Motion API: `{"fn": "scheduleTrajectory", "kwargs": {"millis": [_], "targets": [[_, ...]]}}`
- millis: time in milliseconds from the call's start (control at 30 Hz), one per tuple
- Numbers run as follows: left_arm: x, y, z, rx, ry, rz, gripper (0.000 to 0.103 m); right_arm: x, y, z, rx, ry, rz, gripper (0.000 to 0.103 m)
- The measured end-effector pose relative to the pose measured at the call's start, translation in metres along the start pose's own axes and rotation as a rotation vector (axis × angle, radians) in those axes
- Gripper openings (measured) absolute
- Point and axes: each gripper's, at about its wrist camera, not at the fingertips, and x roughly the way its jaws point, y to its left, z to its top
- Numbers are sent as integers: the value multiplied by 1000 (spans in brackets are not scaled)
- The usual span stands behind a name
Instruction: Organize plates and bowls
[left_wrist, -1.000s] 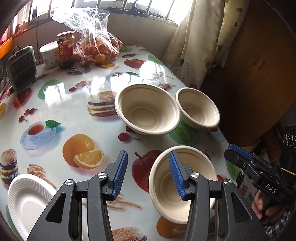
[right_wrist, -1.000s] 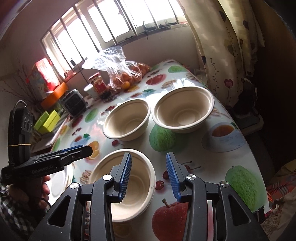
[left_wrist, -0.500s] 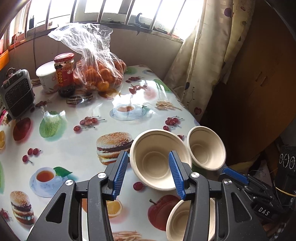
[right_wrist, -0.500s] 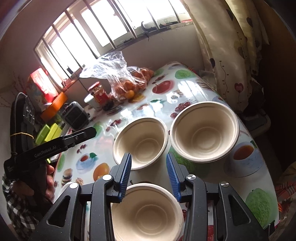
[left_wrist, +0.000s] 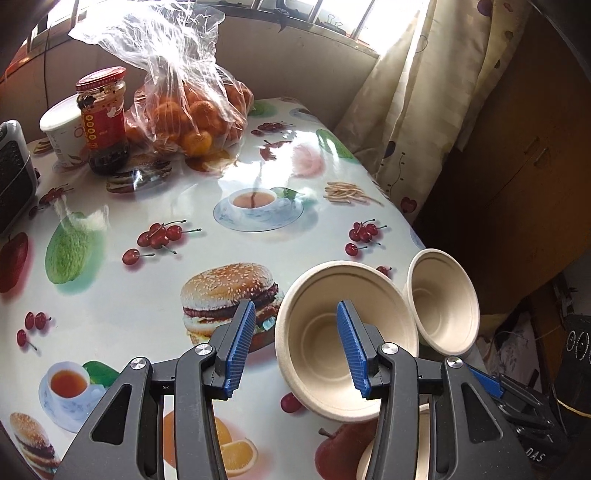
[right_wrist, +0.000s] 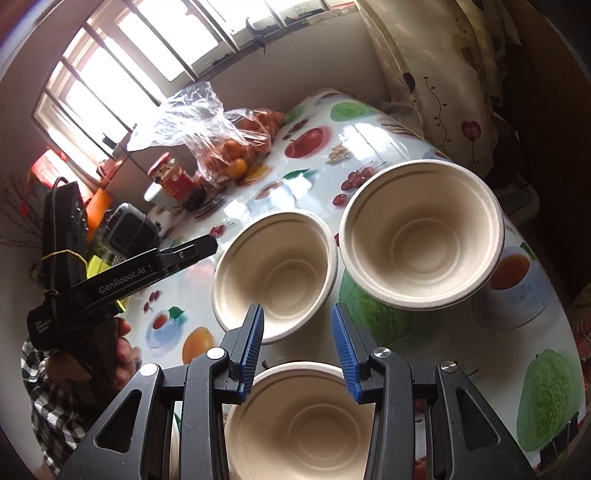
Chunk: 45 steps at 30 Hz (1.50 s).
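Three beige paper bowls stand on the fruit-print tablecloth. In the left wrist view my left gripper (left_wrist: 295, 347) is open and hangs over the left rim of the middle bowl (left_wrist: 321, 354), with one pad above its inside and neither pad touching it. A second bowl (left_wrist: 443, 306) stands right of it by the table edge. The near bowl (left_wrist: 369, 461) is mostly hidden behind the gripper. In the right wrist view my right gripper (right_wrist: 299, 339) is open and empty above the far rim of the near bowl (right_wrist: 295, 424). Beyond it stand the middle bowl (right_wrist: 277, 273) and the wider bowl (right_wrist: 421, 232).
A plastic bag of oranges (left_wrist: 192, 122), a red-lidded jar (left_wrist: 103, 122) and a white tub (left_wrist: 61, 129) stand at the far end of the table. A curtain (left_wrist: 417, 103) and a wooden cabinet (left_wrist: 517, 166) border the right edge. A hand (right_wrist: 122, 343) holds the left gripper (right_wrist: 192, 251).
My left gripper moved from the near bowl forward across the table to the middle bowl's rim. My right gripper moved forward over the near bowl and rolled a little. Both jaws kept their width.
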Motion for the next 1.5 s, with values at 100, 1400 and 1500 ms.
{"fn": "scheduleTrajectory", "kwargs": {"millis": [100,1400,1500], "targets": [[3,3,0,-6,8,3,47,-14,-2,-3,-1,-16,-11,38],[21,10,-4,-20,47,-20,37,39,-19,16,211,110,4,38],[25,9,-5,-17,57,-19,23,41,-22,15,215,114,7,34]]}}
